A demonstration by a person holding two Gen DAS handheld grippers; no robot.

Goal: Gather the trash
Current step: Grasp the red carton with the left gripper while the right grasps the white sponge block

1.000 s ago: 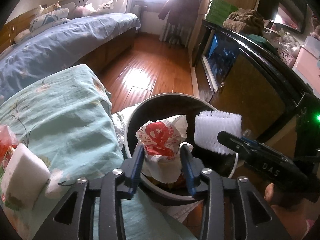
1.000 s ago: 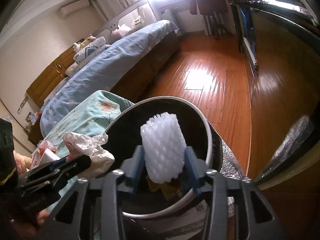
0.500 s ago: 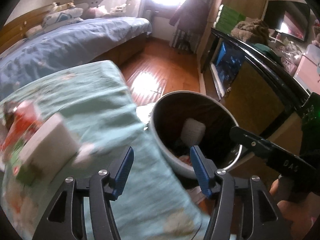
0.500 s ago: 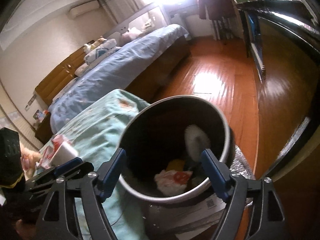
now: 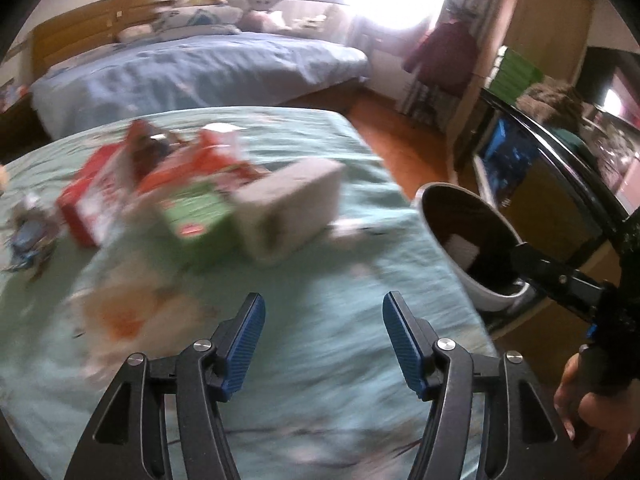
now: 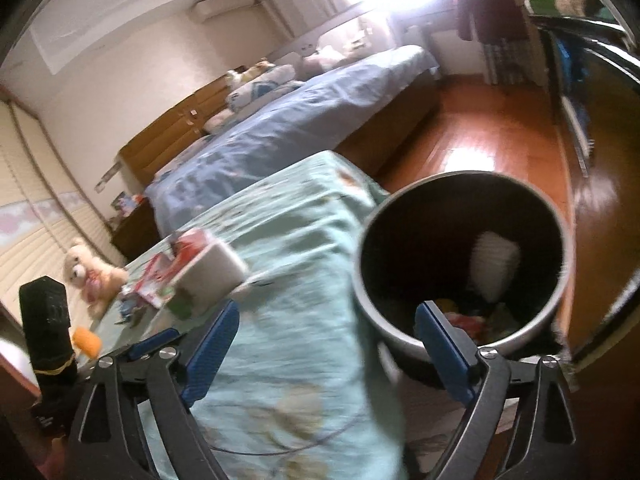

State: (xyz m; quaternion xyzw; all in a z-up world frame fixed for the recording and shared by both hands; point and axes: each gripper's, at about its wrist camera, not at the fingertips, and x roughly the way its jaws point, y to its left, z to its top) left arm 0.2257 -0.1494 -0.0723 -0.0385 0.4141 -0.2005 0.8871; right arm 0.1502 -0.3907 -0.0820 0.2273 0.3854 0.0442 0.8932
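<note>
Left gripper [image 5: 323,344] short of boxes [image 5: 192,200]

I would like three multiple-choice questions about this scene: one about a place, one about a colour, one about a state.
1. Where is the white foam net?
A. on the bed
B. inside the trash bin
C. on the floor

2. What colour are the pads of the fingers?
A. blue
B. red
C. yellow

3. How is the left gripper?
A. shut on paper
B. shut, empty
C. open, empty

Answers:
1 B: white foam net lies inside the trash bin.
2 A: pads are blue.
3 C: left gripper has its fingers apart, nothing between.
</note>
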